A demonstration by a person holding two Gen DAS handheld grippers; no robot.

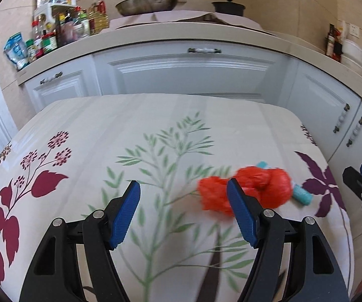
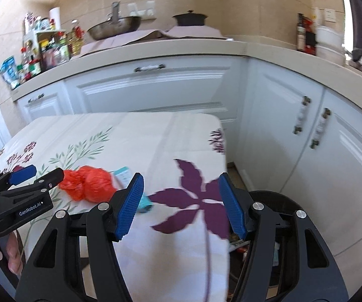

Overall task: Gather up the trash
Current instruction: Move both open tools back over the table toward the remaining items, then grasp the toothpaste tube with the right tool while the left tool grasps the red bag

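A crumpled red plastic bag (image 1: 259,188) lies on the flowered tablecloth (image 1: 155,136), with a teal tube-like wrapper (image 1: 303,195) just behind and right of it. My left gripper (image 1: 183,196) is open and empty; its right finger stands just in front of the bag. In the right wrist view the red bag (image 2: 90,185) and the teal wrapper (image 2: 144,203) lie left of my right gripper (image 2: 181,201), which is open and empty above the table's right corner. A black trash bin (image 2: 279,216) with litter inside stands on the floor below that corner.
White kitchen cabinets (image 1: 188,73) and a counter run behind and to the right of the table. On the counter stand bottles and jars (image 1: 55,30), a pan (image 1: 147,3) and a black pot (image 1: 228,6). The left gripper (image 2: 25,176) shows at the right wrist view's left edge.
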